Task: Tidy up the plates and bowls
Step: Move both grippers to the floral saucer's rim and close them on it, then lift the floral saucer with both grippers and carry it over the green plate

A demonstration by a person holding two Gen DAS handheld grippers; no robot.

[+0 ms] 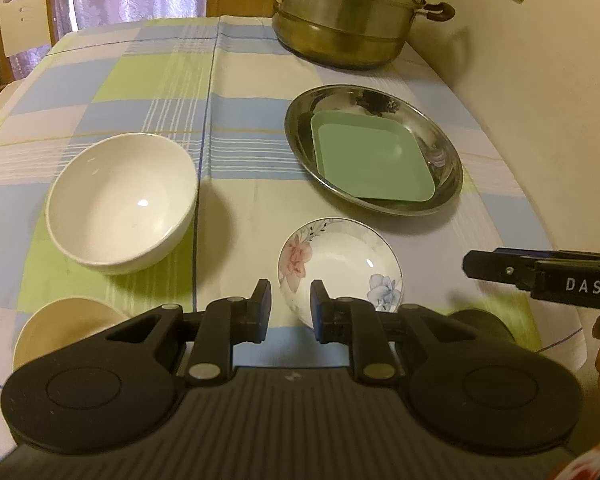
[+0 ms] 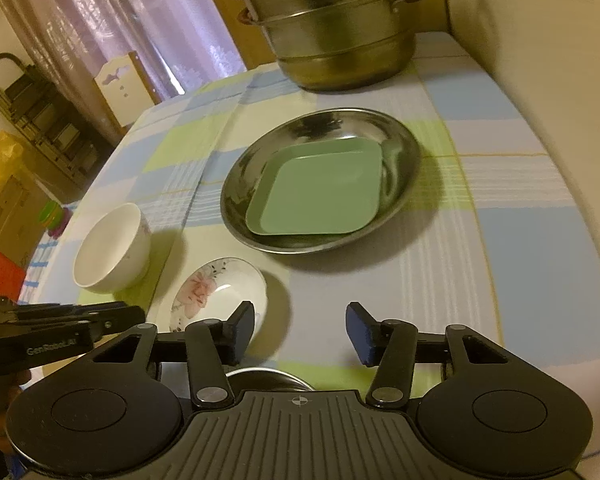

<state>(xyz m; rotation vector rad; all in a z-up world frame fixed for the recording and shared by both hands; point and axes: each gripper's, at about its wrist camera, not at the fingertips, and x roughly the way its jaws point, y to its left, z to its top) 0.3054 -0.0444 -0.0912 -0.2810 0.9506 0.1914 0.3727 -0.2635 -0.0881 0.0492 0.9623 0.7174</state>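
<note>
A green square plate (image 1: 372, 160) (image 2: 320, 192) lies inside a round steel plate (image 1: 446, 156) (image 2: 404, 152) at the right of the checked tablecloth. A large white bowl (image 1: 120, 204) (image 2: 110, 252) stands to the left. A small floral dish (image 1: 340, 260) (image 2: 220, 292) sits on the cloth just ahead of my left gripper (image 1: 291, 306) (image 2: 140, 316), whose jaws stand a narrow gap apart with nothing in them. My right gripper (image 2: 300, 332) (image 1: 470, 266) hovers open over bare cloth to the right of the dish, holding nothing.
A stacked steel steamer pot (image 1: 340, 20) (image 2: 332, 32) stands at the table's far end by the wall. A cream cup (image 1: 60, 332) sits at the near left, and a dark steel bowl (image 1: 484, 320) (image 2: 268, 378) lies under the right gripper. A chair (image 1: 20, 20) stands beyond the left corner.
</note>
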